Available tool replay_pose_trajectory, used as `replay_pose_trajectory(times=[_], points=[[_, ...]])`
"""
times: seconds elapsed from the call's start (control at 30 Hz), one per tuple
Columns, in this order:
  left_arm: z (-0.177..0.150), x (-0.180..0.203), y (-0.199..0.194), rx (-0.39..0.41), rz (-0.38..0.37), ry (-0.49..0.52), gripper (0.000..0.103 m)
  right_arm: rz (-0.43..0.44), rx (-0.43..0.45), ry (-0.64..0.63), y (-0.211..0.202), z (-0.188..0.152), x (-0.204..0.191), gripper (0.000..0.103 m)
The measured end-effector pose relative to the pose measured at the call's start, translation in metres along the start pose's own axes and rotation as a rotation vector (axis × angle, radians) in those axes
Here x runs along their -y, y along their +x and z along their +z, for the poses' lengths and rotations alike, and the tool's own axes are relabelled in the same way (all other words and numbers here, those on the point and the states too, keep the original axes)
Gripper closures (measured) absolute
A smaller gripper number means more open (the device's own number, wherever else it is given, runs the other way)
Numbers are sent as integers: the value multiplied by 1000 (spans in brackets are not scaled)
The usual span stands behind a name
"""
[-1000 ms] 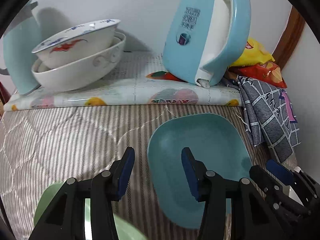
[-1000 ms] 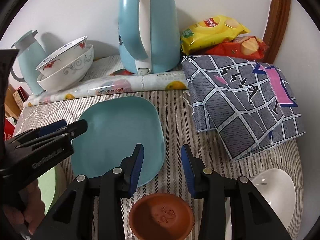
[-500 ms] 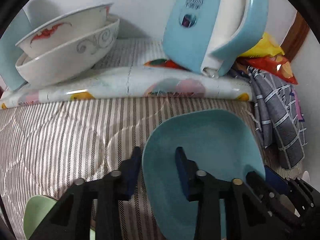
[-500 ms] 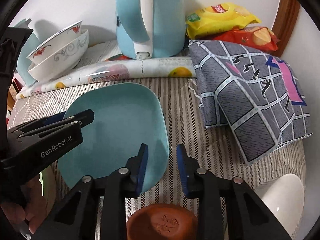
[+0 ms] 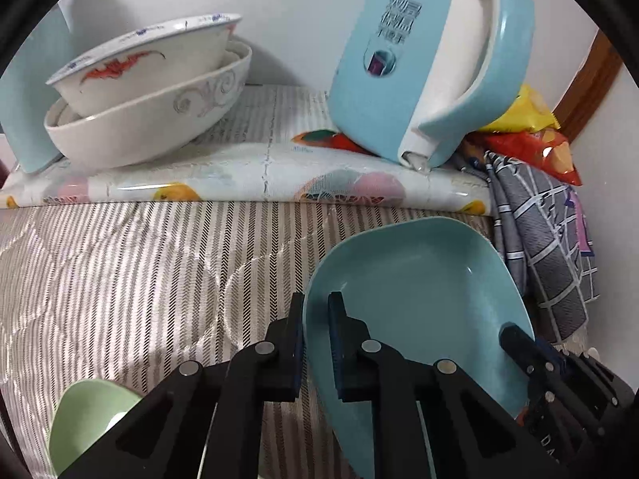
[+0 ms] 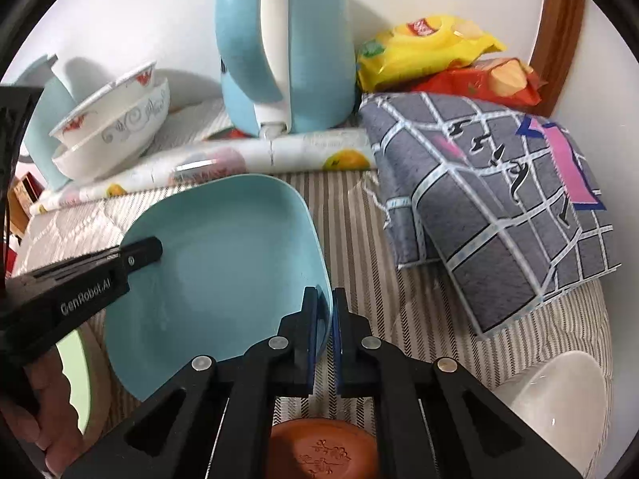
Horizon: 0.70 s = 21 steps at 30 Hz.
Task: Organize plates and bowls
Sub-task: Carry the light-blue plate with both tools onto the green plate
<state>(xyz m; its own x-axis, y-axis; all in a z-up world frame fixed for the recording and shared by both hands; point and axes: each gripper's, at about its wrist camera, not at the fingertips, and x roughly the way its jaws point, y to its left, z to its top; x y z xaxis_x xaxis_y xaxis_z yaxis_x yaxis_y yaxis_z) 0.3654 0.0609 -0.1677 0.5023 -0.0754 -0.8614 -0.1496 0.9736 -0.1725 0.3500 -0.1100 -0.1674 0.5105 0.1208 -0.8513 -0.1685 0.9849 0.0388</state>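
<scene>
A teal square plate (image 5: 423, 299) (image 6: 223, 263) sits over the striped bed cover. My left gripper (image 5: 315, 319) is closing its jaws on the plate's left rim, and the pads press it from both sides. My right gripper (image 6: 325, 311) is closing the same way on the plate's right rim. Each gripper shows in the other's view, the left gripper (image 6: 135, 255) at the plate's left edge and the right gripper (image 5: 519, 339) at its right. Two stacked white patterned bowls (image 5: 147, 95) (image 6: 112, 131) stand at the back left on a plastic sheet.
A pale green dish (image 5: 88, 419) (image 6: 74, 375) lies near left, a brown saucer (image 6: 323, 451) in front, a white bowl (image 6: 559, 403) near right. A blue kettle (image 5: 423, 68) (image 6: 283, 40), a grey checked cloth (image 6: 491, 207) and snack bags (image 6: 427, 48) crowd the back right.
Both grippers went from open beside the teal plate to clamped on its opposite rims. The left view has come closer to the plate and the bowls.
</scene>
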Motion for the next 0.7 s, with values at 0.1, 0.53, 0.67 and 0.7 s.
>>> replay_pose_trajectory(times=[0.1, 0.53, 0.67, 0.7], points=[[-4, 0, -16, 16, -11, -8, 92, -4, 25, -1, -14, 1, -1, 97], [-22, -3, -86, 90, -30, -25, 92, 20, 115, 12, -83, -10, -6, 97], [-32, -4, -104, 104, -27, -31, 92, 29, 128, 18, -100, -18, -9, 97], [-35, -4, -108, 107, -26, -30, 92, 31, 131, 20, -104, -20, -10, 97]])
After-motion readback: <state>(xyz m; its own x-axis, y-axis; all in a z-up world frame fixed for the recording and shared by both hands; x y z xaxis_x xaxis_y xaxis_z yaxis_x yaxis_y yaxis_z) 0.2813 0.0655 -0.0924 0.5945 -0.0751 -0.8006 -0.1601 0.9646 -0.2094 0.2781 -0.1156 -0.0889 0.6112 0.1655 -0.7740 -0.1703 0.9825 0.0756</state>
